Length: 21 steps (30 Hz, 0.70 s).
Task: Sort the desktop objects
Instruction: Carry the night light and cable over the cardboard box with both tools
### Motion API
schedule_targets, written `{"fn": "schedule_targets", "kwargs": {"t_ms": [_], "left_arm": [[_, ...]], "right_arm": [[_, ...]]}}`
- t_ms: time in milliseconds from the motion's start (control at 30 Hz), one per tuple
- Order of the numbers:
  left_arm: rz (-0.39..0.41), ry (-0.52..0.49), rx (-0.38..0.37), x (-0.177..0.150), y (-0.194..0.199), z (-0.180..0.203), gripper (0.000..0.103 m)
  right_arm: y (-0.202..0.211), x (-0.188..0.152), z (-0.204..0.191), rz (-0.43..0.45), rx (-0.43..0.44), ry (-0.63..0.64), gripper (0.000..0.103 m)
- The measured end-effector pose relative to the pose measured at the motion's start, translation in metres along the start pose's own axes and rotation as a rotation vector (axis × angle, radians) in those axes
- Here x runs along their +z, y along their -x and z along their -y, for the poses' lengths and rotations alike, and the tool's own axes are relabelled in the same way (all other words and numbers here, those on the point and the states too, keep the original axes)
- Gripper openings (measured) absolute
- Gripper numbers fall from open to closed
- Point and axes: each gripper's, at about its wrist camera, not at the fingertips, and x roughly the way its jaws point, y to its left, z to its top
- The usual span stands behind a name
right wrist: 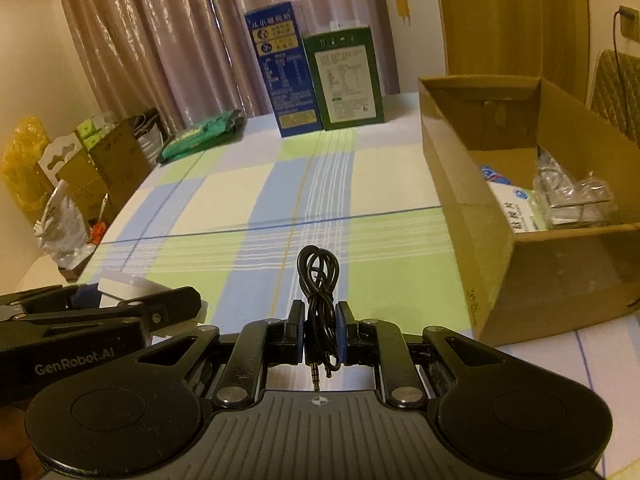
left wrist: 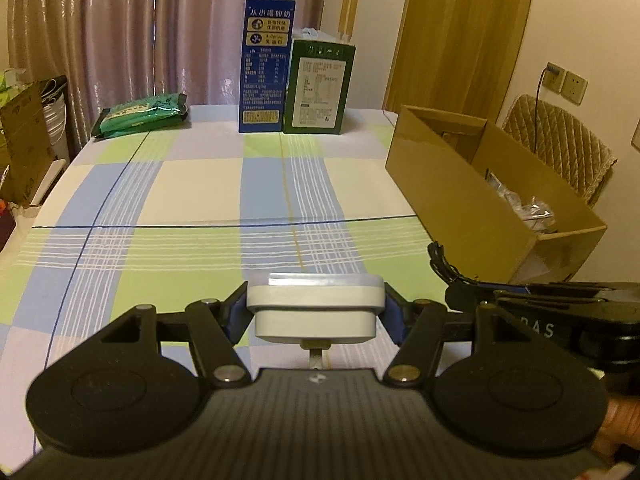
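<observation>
— What's the surface like from where you sit?

— I see a table (left wrist: 200, 184) under a checked cloth of green, blue and cream, with curtains (left wrist: 140, 28) behind it and a padded chair (left wrist: 560, 140) at the right by a wall socket (left wrist: 566, 80).

— And your hands?

— My left gripper (left wrist: 314, 312) is clenched on a white plug adapter (left wrist: 314, 304), held above the near edge. My right gripper (right wrist: 320, 330) is pinched on a coiled black cable (right wrist: 318, 276), its jack hanging toward the camera.

— Anything else on the table?

— A cardboard box (right wrist: 500, 208) at the right with packets inside, a blue carton (left wrist: 264, 64) touching a green carton (left wrist: 318, 86) at the far edge, and a green packet (left wrist: 140, 114) far left.
</observation>
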Motion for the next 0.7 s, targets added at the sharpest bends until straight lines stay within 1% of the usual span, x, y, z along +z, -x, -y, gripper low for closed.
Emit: {"fn": "schedule_targets", "kwargs": {"t_ms": [267,700], "left_arm": [[0.021,-0.016,-0.003,0.001,0.025,0.018,0.06],[0.036,-0.049,-0.042,0.008,0.036,0.048,0.06]], "right_arm": [[0.031,0.001,0.008,0.034,-0.022,-0.007,0.012],[0.065,0.006,0.022,0.087,-0.04,-0.015,0.012]]}}
